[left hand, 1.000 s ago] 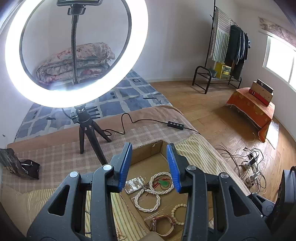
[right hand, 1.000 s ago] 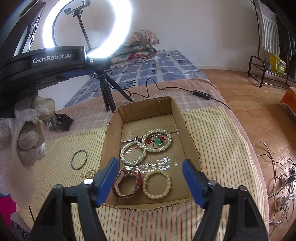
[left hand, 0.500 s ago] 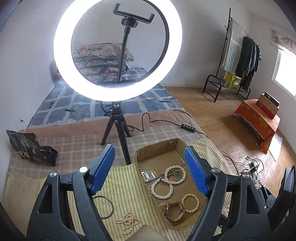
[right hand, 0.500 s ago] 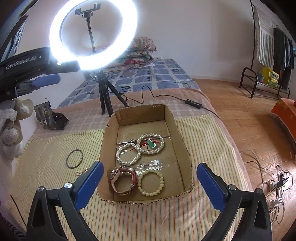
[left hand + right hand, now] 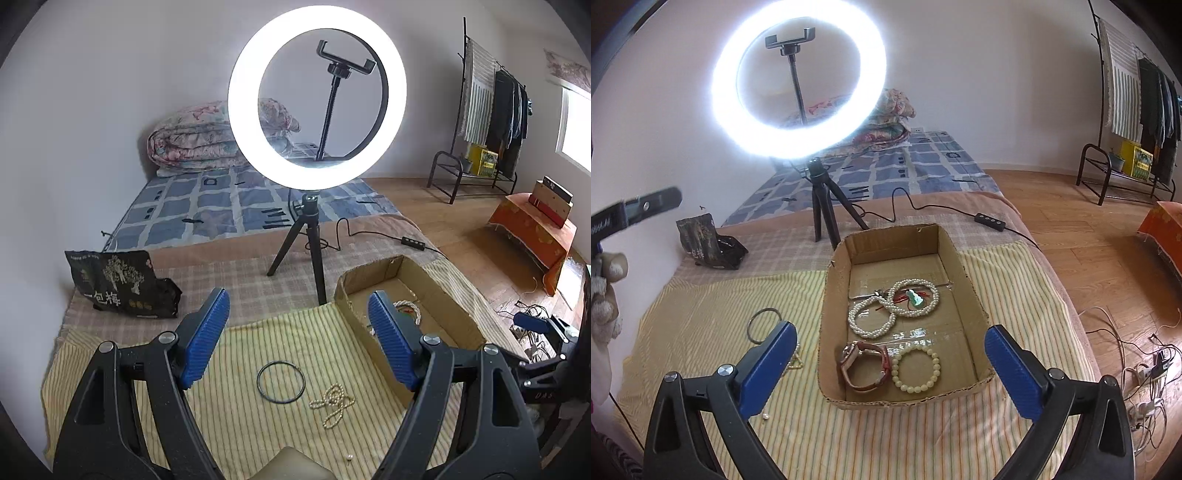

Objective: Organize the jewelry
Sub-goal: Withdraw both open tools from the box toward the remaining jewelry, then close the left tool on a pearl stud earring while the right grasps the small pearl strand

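Note:
A shallow cardboard box (image 5: 973, 295) lies on the striped cloth; it also shows in the left wrist view (image 5: 458, 317). Inside are pearl strands (image 5: 871, 317) with a green pendant (image 5: 915, 298), a red-strap watch (image 5: 866, 363) and a pale bead bracelet (image 5: 916, 369). On the cloth left of the box lie a black ring bangle (image 5: 280, 383) and a small pearl strand (image 5: 334, 402). My left gripper (image 5: 299, 339) is open and empty above the cloth, over the bangle. My right gripper (image 5: 890, 363) is open and empty, in front of the box.
A lit ring light on a tripod (image 5: 314, 251) stands behind the box, with its cable and switch (image 5: 989, 220) running right. A black bag (image 5: 122, 284) sits at the back left. A loose pearl (image 5: 349, 458) lies near the cloth's front. Wooden floor with cables lies to the right.
My left gripper has opened and moved left, from over the box to over the bangle and loose strand. My right gripper has opened wider and drawn back a little.

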